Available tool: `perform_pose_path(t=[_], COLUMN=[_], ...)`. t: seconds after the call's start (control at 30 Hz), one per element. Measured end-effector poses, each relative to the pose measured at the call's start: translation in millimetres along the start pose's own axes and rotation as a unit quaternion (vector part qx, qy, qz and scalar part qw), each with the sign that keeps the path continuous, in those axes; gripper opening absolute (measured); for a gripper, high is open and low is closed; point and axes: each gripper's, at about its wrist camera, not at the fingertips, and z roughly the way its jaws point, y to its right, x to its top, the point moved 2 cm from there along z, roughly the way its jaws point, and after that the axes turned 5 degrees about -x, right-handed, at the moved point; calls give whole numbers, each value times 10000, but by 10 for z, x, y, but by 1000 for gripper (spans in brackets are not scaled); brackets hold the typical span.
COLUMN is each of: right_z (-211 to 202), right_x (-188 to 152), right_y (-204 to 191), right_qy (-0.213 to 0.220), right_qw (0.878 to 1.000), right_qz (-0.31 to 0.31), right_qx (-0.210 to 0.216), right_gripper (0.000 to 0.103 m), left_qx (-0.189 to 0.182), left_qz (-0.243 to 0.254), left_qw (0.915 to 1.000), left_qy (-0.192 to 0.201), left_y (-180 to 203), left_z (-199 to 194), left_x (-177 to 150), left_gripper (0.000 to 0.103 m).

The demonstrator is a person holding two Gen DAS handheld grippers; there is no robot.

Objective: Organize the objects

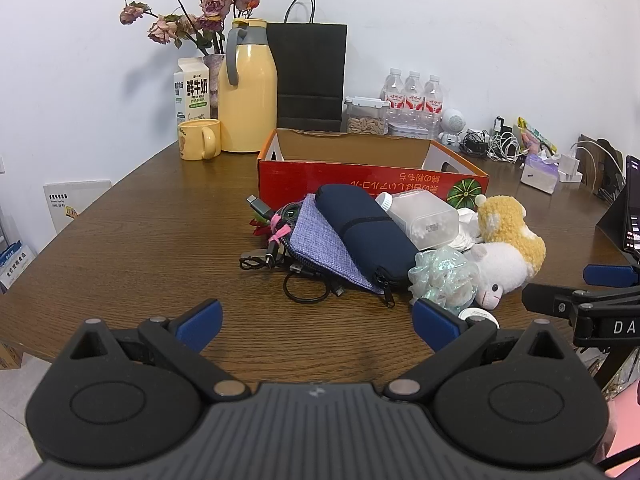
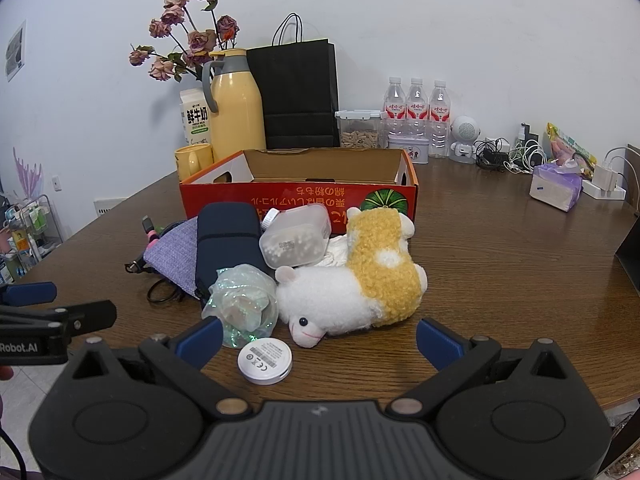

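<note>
An open red cardboard box (image 1: 372,180) (image 2: 300,200) stands mid-table. In front of it lies a pile: a navy zip case (image 1: 366,236) (image 2: 226,240), a purple fabric pouch (image 1: 320,244) (image 2: 172,250), tangled cables (image 1: 276,240), a clear plastic container (image 1: 428,216) (image 2: 296,240), a green mesh sponge (image 1: 444,276) (image 2: 242,304), a white and yellow plush sheep (image 1: 504,256) (image 2: 360,284) and a round white disc (image 2: 265,360). My left gripper (image 1: 318,326) is open near the table's front edge, short of the pile. My right gripper (image 2: 320,340) is open, just before the plush and disc.
At the back stand a yellow jug (image 1: 248,92), a yellow mug (image 1: 199,139), a milk carton (image 1: 192,92), dried roses (image 1: 200,8), a black paper bag (image 1: 308,76), a nut jar (image 1: 366,116), three water bottles (image 1: 412,96), chargers (image 1: 492,144) and a tissue pack (image 2: 556,186).
</note>
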Motion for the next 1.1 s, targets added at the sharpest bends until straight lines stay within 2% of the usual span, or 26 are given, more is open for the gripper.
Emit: perform_pose_path(t=[1.1], right_z=[15], right_x=[-7], right_y=[-4], right_qy=[-8], right_qw=[10000], right_qz=[4], right_qx=[4], right_gripper=[103], left_qx=[0], left_qz=[-20], left_qw=[10000], left_qy=[7], left_y=[-10], left_z=[-20], left_x=[3], left_gripper=[103])
